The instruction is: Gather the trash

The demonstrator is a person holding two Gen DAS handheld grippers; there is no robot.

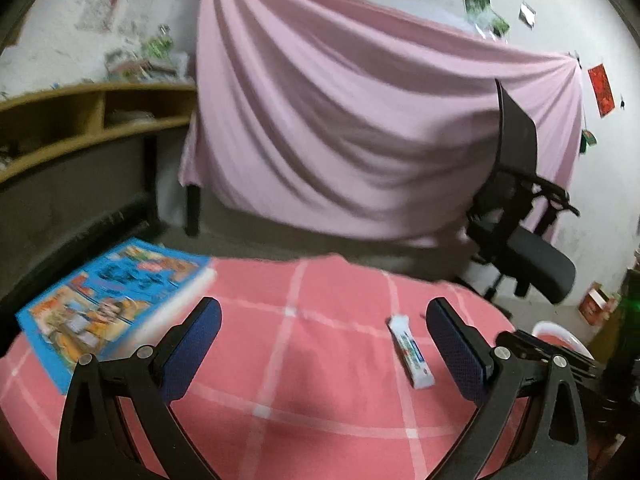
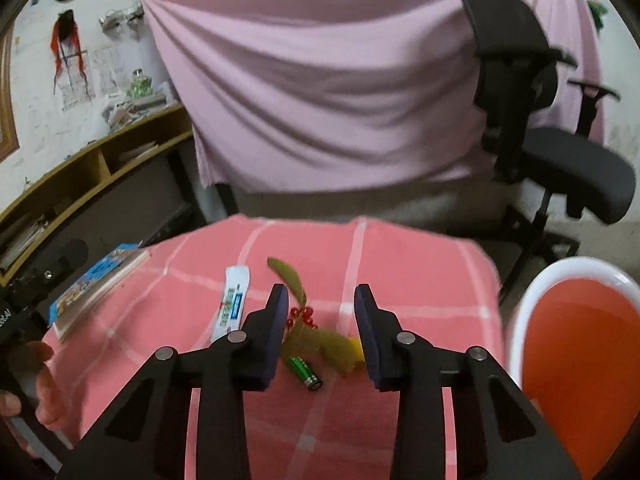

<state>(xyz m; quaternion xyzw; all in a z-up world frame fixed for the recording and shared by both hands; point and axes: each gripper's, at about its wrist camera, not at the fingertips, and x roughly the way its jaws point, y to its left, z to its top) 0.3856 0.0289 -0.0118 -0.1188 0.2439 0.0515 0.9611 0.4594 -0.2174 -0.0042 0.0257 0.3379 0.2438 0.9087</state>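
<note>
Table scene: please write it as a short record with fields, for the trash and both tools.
surface: table with pink checked cloth
trash: battery, wrapper, leaf sprig with red berries
other: book at left edge
bin: white, orange inside, right of table
left tool: open, empty
right tool: open, above sprig and battery
</note>
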